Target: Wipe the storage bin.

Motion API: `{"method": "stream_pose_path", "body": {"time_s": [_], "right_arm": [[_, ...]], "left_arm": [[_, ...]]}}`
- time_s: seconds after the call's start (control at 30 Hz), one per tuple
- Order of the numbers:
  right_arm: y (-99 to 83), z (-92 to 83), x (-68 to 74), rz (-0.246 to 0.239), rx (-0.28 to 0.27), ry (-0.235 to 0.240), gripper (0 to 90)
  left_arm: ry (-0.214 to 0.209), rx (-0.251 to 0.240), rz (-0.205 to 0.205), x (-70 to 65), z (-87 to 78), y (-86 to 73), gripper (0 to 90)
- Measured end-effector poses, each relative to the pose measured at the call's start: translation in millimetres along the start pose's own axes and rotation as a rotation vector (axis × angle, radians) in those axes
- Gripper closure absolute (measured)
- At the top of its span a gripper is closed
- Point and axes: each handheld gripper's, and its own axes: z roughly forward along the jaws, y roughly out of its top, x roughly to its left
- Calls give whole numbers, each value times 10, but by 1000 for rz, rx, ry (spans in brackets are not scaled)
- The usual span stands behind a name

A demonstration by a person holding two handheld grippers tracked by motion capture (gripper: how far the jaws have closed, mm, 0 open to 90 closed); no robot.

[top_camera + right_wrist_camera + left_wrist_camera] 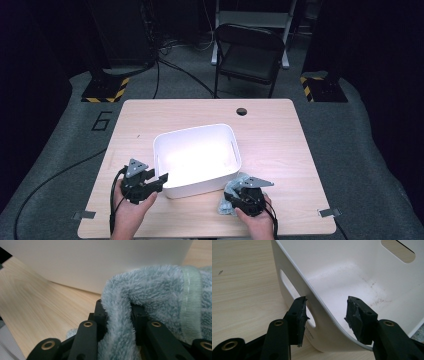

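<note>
Overhead and close views, shared bin point(196, 155)

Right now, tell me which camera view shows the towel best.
The right gripper view: the light blue towel sits close up, its fluffy fold pinched between the right gripper jaws. The high view gives a small bunched patch beside the white bin, mostly under the gripper. The left gripper view looks into the bin.

room dark | tub point(196, 159) interior glares white | high view soft | right gripper view's table edge blurred
</note>
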Motion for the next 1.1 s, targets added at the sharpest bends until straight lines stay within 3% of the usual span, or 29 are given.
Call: {"method": "stream_pose_path", "body": {"time_s": [0.3,0.57,0.87,1.1], "right_arm": [[-17,-62,-52,6,-4,-6,692],[-41,-134,-178,30,-16,-51,625],[-75,-161,-146,19,-24,-108,531],[-83,-201,-96,31,-39,-130,434]], "left_arm": [[-2,11,-6,-32,-5,-9,477],[-9,9,-25,-15,-8,13,424],[-12,36,-26,-29,-18,40,424],[-30,24,-43,6,-48,54,426]]}}
